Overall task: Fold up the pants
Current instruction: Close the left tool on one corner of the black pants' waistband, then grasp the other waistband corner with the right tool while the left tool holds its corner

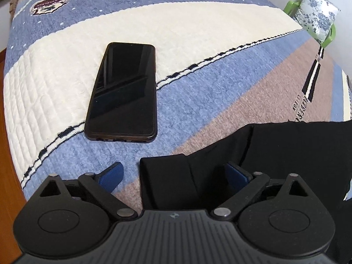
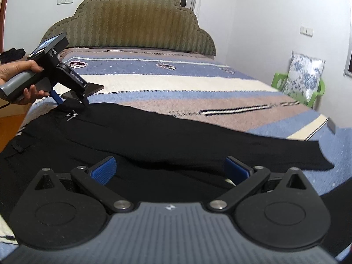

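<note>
Black pants [image 2: 154,136] lie spread on the striped bedspread, legs running right; they also show in the left wrist view [image 1: 253,154]. My left gripper [image 1: 173,176] is open, its blue pads [image 1: 112,176] either side of the pants' waist corner. In the right wrist view the left gripper [image 2: 70,103] sits at the pants' far left edge, held by a hand. My right gripper [image 2: 169,169] is open, low over the middle of the pants, nothing between its pads [image 2: 103,169].
A black phone [image 1: 125,92] lies on the bedspread [image 1: 198,39] just beyond the left gripper. A padded headboard [image 2: 136,22] stands at the far end. A green chair [image 2: 319,90] with a floral cushion [image 2: 305,74] stands at the right of the bed.
</note>
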A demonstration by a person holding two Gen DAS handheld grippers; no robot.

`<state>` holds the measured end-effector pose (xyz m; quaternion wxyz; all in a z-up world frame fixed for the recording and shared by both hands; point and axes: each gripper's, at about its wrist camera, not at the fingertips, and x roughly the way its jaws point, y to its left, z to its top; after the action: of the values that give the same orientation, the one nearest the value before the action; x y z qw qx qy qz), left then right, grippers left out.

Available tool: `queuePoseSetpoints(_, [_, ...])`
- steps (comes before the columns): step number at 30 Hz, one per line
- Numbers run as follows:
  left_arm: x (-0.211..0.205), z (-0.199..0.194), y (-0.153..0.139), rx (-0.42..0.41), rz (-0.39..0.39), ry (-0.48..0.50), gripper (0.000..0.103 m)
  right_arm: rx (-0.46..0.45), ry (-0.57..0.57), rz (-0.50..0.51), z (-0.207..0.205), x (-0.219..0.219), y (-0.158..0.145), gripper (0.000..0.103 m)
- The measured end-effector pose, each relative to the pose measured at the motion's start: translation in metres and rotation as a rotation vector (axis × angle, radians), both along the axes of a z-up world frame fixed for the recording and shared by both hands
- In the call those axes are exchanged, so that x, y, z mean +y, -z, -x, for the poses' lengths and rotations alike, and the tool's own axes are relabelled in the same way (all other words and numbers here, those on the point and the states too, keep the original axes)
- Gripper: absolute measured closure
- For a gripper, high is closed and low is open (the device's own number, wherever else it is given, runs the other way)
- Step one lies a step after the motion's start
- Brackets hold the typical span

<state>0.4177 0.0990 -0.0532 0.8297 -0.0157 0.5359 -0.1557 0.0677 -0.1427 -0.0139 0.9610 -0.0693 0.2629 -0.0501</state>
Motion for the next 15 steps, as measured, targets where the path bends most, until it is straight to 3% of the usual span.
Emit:
queuePoseSetpoints(2, [-0.002,0.002,-0.003,-0.003,0.010,0.030,0.034,-0.007,0.010,0.008,0.000,-0.002,-0.002,0.000])
queuePoseSetpoints(6, [-0.005,0.000,-0.004,-0.002,-0.042,0.052,0.046,-0.001,0.016,-0.011,-0.003,-0.004,0.000,0.000])
queuePoseSetpoints(8, [-0.003,0.001,-0.005,-0.010,-0.023,0.059,0.060,0.012,0.006,-0.009,-0.006,-0.003,0.002,0.000])
queuePoseSetpoints(15, [-0.009,0.012,-0.008,-0.073,-0.033,0.087,0.072,0.009,-0.014,0.032,-0.008,0.002,0.003,0.000])
